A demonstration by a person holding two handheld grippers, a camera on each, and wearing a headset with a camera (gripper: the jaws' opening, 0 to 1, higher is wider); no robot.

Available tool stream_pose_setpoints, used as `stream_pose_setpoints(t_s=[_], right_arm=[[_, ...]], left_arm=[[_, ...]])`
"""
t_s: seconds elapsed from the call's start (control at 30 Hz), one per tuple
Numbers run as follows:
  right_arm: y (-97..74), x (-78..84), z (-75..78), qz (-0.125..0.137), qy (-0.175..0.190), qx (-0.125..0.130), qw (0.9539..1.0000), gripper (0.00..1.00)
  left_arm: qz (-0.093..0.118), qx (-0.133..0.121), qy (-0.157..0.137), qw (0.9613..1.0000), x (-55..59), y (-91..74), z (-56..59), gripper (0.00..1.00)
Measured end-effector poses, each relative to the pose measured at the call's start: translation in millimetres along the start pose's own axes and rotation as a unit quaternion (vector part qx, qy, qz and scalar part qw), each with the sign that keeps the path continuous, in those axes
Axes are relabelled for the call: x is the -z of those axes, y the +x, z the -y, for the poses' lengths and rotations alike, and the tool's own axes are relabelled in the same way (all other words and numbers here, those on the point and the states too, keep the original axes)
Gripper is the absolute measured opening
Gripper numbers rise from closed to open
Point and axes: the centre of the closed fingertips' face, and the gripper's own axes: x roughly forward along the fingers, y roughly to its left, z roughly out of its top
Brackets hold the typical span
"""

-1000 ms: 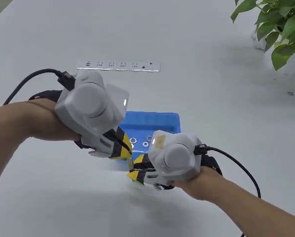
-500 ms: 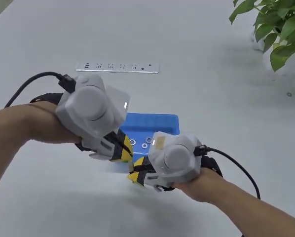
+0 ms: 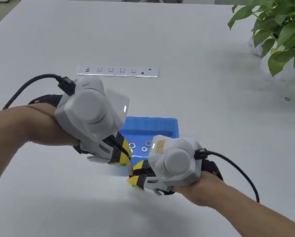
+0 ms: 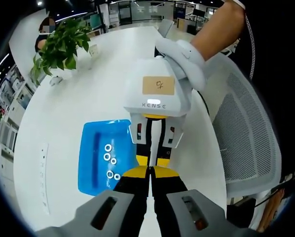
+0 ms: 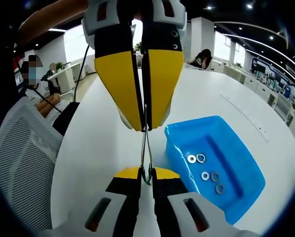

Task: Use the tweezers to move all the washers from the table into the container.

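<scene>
- Five washers (image 5: 205, 175) are lying loose on the floor of the container (image 5: 236, 173). A tiny speck (image 3: 287, 99) is sitting on the table (image 3: 211, 74) near the plant (image 3: 276, 29), too small to call a washer.
- The two grippers are meeting nose to nose just beside the container's near edge, with the tweezers (image 5: 146, 148) bridging the short gap between them.
- The right gripper (image 5: 147, 173) is pinching one end of the tweezers and the left gripper (image 4: 150, 172) the other. Both pairs of jaws are drawn almost fully together on the thin metal.
- The tweezers' two legs are running close together, so the tool is narrow. Its ends are buried in the jaws, and I cannot tell whether it is carrying anything.
- This is looking like a re-grip or a hand-over of the tool. One gripper should be clamping firmly while the other is letting go.
- The tweezers should be staying in line with both sets of jaws, since any twist is likely to make the slim legs pivot or slip.
- The final hold should be sitting across the legs, so that closing the jaws squeezes the tips.
- The tweezers are showing as thin, bright, springy steel.
- The washers are small flat metal rings, shiny and prone to sliding.
- The container is a shallow blue plastic tray, glossy, with rounded corners.
- The table is smooth, matt white.
</scene>
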Motion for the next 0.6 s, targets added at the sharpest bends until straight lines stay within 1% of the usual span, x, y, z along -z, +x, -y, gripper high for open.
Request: stream_pose_setpoints(t_s=[0.3, 0.6], right_arm=[[-8.6, -12.9, -2.6, 0.004, -0.007, 0.005, 1.0, 0.1], [-19.6, -26.1, -2.1, 0.009, -0.016, 0.013, 0.9997, 0.1]], left_arm=[[0.001, -0.006, 0.002, 1.0, -7.0, -13.7, 3.5, 0.05], [0.002, -0.014, 0.01, 0.9999, -15.4, -28.3, 4.3, 0.05]])
